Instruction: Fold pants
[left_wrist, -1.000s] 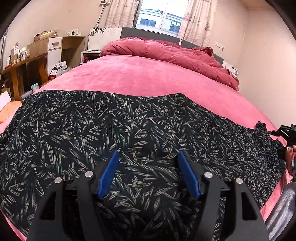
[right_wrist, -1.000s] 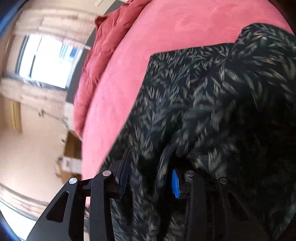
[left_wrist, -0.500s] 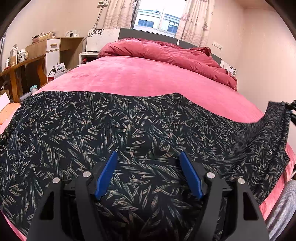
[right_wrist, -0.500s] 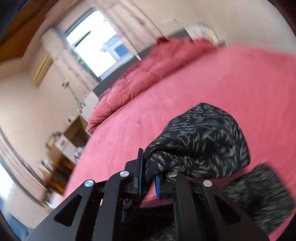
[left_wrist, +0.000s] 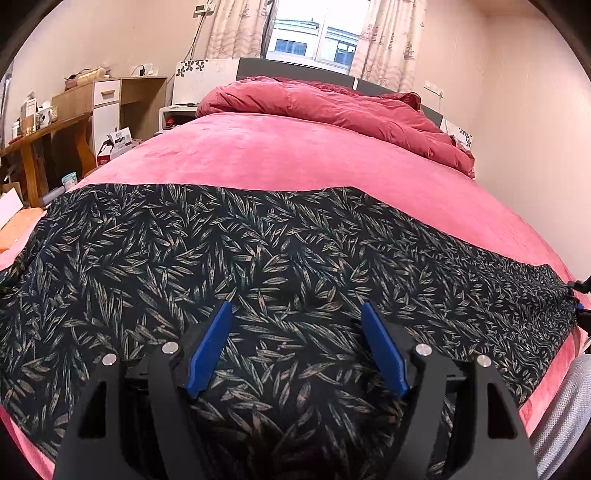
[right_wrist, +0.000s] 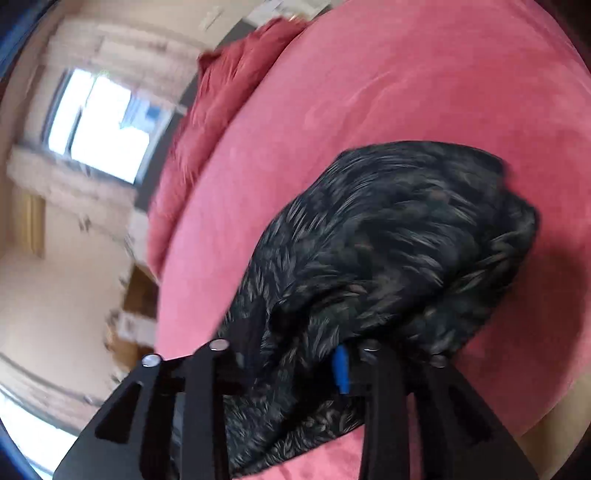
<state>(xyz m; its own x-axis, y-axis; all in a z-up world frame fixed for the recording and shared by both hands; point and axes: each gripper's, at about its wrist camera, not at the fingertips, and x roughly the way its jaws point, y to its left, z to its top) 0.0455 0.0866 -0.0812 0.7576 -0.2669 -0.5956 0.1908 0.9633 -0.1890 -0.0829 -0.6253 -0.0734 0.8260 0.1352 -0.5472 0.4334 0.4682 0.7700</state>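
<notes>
The pants (left_wrist: 280, 254) lie spread flat across the bed (left_wrist: 295, 155), directly under and ahead of the left tongs (left_wrist: 295, 349), whose jaws have just been opening and stand wide above the cloth, gripping nothing. The right tongs (right_wrist: 291, 365), which pinched the pants' end tight half a second ago, have just been opening too; bunched fabric sits between them, but blur hides whether the pads press it. The end now looks pulled straight, likely readying the first fold.

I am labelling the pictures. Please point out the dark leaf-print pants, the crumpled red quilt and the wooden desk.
dark leaf-print pants (left_wrist: 280, 251), left wrist view, flat middle.
crumpled red quilt (left_wrist: 332, 107), left wrist view, top fold.
wooden desk (left_wrist: 44, 127), left wrist view, desktop edge.
</notes>
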